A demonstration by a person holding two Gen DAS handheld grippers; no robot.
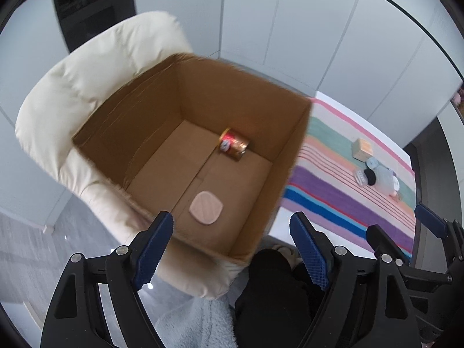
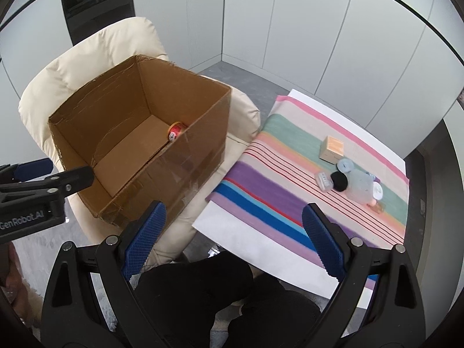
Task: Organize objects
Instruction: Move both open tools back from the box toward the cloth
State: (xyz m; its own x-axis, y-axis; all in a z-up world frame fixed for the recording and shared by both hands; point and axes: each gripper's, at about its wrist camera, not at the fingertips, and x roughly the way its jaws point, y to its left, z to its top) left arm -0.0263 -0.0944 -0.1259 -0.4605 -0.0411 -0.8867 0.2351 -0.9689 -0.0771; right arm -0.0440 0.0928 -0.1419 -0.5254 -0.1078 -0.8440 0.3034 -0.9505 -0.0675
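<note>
Cardboard box (image 1: 162, 121) is sitting open-topped on a cream padded chair (image 1: 75, 87), just beside the table (image 2: 240, 237) w/ the striped cloth (image 2: 278, 203). Inside the box, 2 items: 1 gold/red can (image 1: 234, 144) lying on its side near the far wall, long axis running diagonally across the box floor, printed end facing the camera side; 1 flat pink pad (image 1: 206, 208) lying near the front, well apart from the can. Left gripper (image 1: 232, 249) is pointing steeply down over the box's near edge, jaws standing wide, nothing btwn them. Right gripper (image 2: 232, 240) is angling down over the gap btwn chair and table, jaws also wide, holding nothing. On the cloth: 1 small tan box (image 2: 333, 148) upright, plus a touching cluster of small round containers and lids (image 2: 352, 182); exact count can't tell.
</note>
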